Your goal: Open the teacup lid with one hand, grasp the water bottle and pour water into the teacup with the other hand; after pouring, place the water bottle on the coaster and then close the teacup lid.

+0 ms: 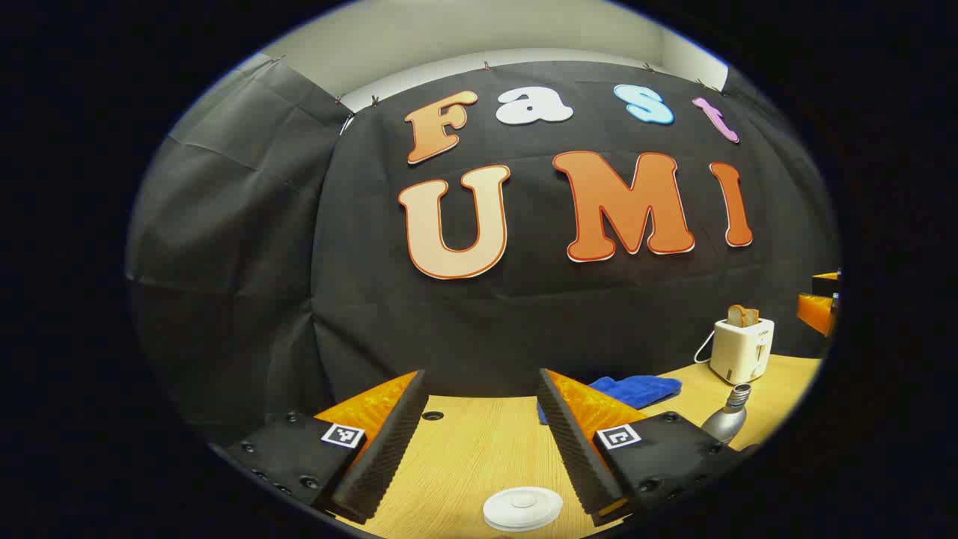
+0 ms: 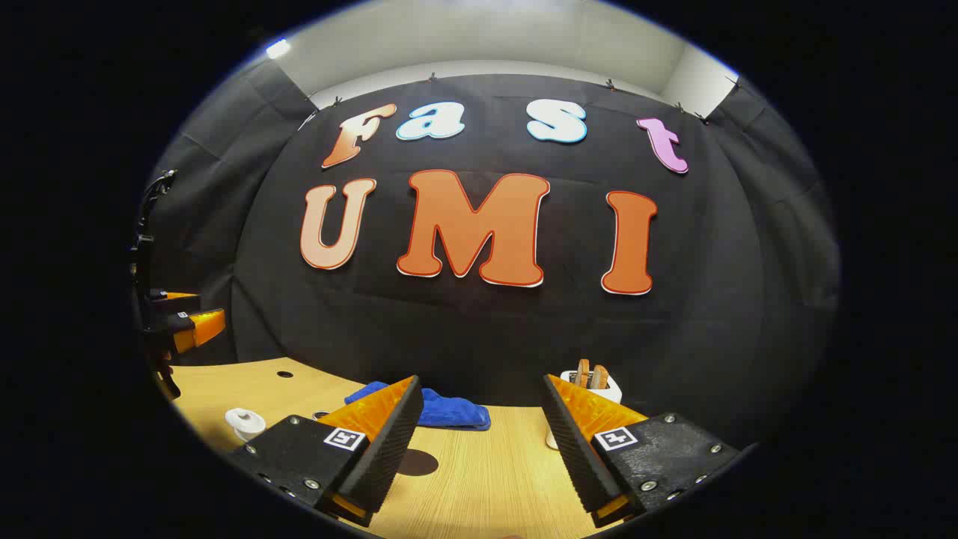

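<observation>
In the left gripper view, the white lidded teacup [image 1: 522,509] sits on the wooden table just below and between my left gripper's [image 1: 479,389] fingers, which stand wide open and hold nothing. The silver water bottle [image 1: 727,419] stands at the right, past the right finger. In the right gripper view, my right gripper [image 2: 483,389] is open over the table with nothing in it. A dark round coaster [image 2: 416,462] lies beside its left finger, and the teacup [image 2: 245,423] stands farther left. The left gripper [image 2: 183,320] hangs at the far left above the table.
A white toaster [image 1: 741,348] with bread in it stands at the back right of the table [image 1: 479,464]. A blue cloth [image 1: 636,389] lies by the black wall. The toaster [image 2: 595,380] and cloth [image 2: 449,410] also lie ahead of the right gripper.
</observation>
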`<state>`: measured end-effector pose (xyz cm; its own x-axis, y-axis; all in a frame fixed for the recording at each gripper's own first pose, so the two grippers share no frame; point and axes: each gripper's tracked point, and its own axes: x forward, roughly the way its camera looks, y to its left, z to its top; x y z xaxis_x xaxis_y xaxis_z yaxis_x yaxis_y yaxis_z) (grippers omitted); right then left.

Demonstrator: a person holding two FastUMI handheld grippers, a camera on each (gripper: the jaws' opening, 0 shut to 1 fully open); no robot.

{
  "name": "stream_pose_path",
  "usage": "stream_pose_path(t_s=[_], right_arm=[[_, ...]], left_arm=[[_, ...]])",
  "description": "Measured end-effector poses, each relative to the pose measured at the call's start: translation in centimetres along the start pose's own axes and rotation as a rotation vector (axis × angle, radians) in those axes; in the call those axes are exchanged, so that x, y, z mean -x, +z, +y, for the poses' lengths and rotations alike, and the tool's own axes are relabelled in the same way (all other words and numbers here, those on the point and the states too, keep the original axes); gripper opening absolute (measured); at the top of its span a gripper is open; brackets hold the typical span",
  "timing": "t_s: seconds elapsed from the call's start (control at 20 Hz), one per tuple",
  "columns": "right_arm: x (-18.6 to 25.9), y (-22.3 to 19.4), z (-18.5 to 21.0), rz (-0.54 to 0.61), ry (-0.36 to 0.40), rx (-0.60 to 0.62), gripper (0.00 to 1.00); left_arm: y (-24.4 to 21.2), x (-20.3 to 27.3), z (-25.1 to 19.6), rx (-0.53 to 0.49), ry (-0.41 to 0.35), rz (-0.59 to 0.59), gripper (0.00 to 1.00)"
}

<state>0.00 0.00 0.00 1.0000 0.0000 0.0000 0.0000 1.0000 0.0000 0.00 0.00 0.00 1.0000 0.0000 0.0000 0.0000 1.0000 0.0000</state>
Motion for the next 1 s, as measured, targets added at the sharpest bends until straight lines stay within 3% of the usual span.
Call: stream_pose_path(t_s=[0.75,1.0], right_arm=[[0.0,0.6,1.1,-0.010,0.037,-0.013,0.95],[0.6,0.7,2.7,-0.016,0.097,-0.017,0.95]], left_arm=[[-0.1,0.0,0.3,-0.019,0.001,-0.008,0.97],[-0.8,-0.1,0.5,-0.010,0.002,0.009,1.00]])
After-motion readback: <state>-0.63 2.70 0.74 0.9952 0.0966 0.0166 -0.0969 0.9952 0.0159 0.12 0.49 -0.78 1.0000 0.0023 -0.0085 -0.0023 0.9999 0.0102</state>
